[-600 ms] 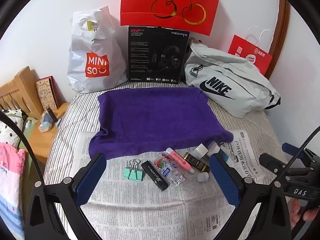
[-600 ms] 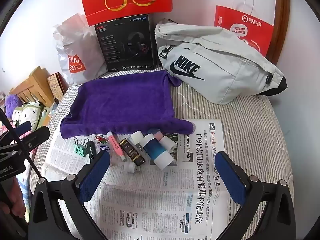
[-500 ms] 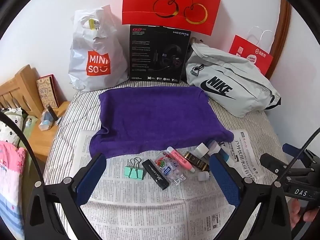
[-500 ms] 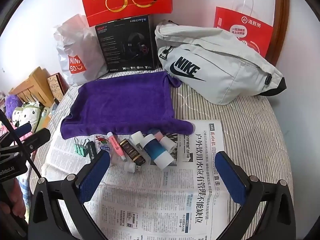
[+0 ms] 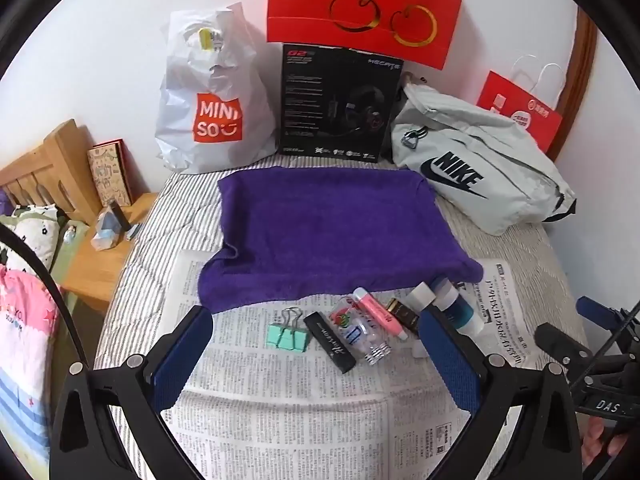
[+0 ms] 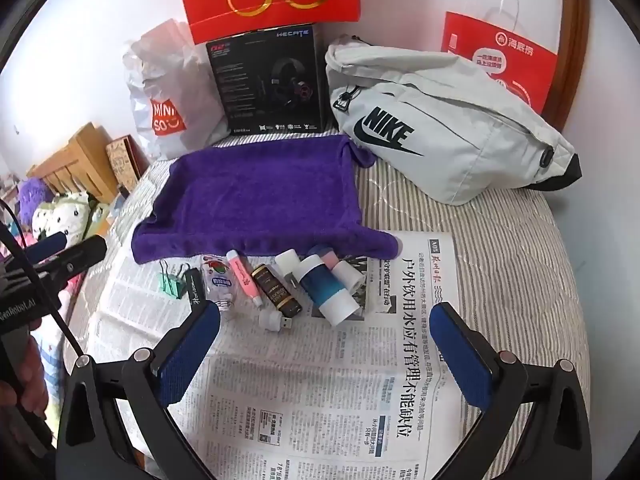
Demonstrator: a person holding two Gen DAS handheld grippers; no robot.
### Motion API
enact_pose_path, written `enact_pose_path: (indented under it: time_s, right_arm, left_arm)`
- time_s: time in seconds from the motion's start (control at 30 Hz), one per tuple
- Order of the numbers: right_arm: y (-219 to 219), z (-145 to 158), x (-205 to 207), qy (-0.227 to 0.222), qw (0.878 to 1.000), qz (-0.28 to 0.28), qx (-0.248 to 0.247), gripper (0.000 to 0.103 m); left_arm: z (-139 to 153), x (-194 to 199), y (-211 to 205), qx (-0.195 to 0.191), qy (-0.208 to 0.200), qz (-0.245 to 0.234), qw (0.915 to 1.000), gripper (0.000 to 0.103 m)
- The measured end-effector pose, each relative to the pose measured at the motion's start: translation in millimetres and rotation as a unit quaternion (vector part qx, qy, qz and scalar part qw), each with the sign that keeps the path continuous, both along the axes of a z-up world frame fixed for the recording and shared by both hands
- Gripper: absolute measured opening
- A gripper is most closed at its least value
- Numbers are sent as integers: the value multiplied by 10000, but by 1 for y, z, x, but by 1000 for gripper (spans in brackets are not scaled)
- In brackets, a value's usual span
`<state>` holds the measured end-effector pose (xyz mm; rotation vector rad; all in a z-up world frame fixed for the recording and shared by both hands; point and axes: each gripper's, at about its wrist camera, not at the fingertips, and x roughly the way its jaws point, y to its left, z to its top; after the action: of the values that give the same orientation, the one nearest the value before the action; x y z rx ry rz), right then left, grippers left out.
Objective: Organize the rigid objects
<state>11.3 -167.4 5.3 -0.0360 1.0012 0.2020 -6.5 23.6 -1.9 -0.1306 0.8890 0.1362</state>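
Both grippers hang above the bed with nothing in them: the left gripper (image 5: 316, 354) has its blue pads spread wide over the newspaper (image 5: 304, 420), and the right gripper (image 6: 326, 346) is just as wide apart, empty too. The task's things lie in a loose row on the newspaper, just in front of the near edge of the purple towel (image 5: 332, 232). From the left side there are the mint binder clips (image 5: 287, 334), the black stick (image 5: 330, 342), a clear little bottle (image 5: 360, 334), the pink tube (image 5: 380, 312) and the dark gold-printed tube (image 6: 276, 290). Then comes a white cap (image 6: 287, 261), the blue-and-white bottle (image 6: 326, 290) lying on its side, and a small white USB stick (image 6: 275, 320) nearest the right gripper. Several of them touch or overlap. By the look of it this is the opening step: nothing has been picked up, and the towel, bare of any item, is likely the place to set things out. The next move calls for choosing one piece, probably an outlying one such as the binder clips or the USB stick, lowering a gripper so its pads straddle it squarely, and closing without nudging the neighbours. The soft bed beneath the paper may give under pressure, so a gentle descent seems wise.
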Motion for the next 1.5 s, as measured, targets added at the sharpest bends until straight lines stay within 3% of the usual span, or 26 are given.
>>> enact_pose_path:
  time_s: [1.5]
  right_arm:
    - [-21,16,-10,-201,9989,-413,97,103]
  left_arm:
    - [1,-15,-14,-8,-42,-226,9997,103]
